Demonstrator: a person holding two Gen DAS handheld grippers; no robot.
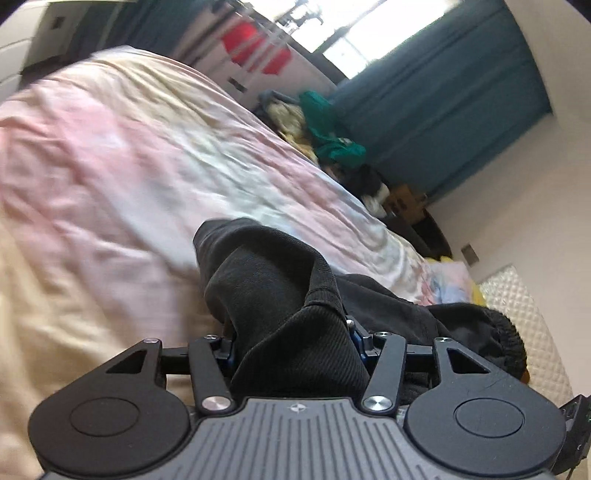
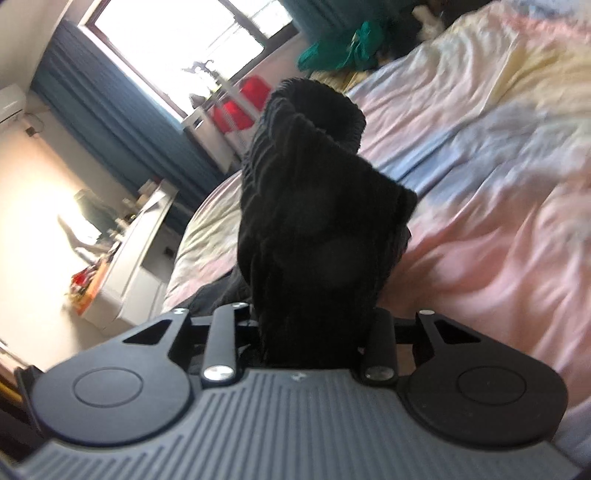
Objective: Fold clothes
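The left gripper [image 1: 295,343] and the right gripper [image 2: 314,332] are both tipped sideways over the pink crumpled bed sheet [image 1: 122,155]. Each one's jaws pinch the bunched-up black ribbed cloth garment [image 1: 280,295], which lies on the bed.

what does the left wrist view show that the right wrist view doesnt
Only the left wrist view shows a quilted white panel at the right, a cardboard box past the bed, and the garment's elastic cuff.

Only the right wrist view shows a white desk with clutter, a wall air conditioner and the sunlit floor.

Both show tongs, left and right, each shut on the black garment, over the pink bedspread, plus teal curtains, a green garment and the bright window.
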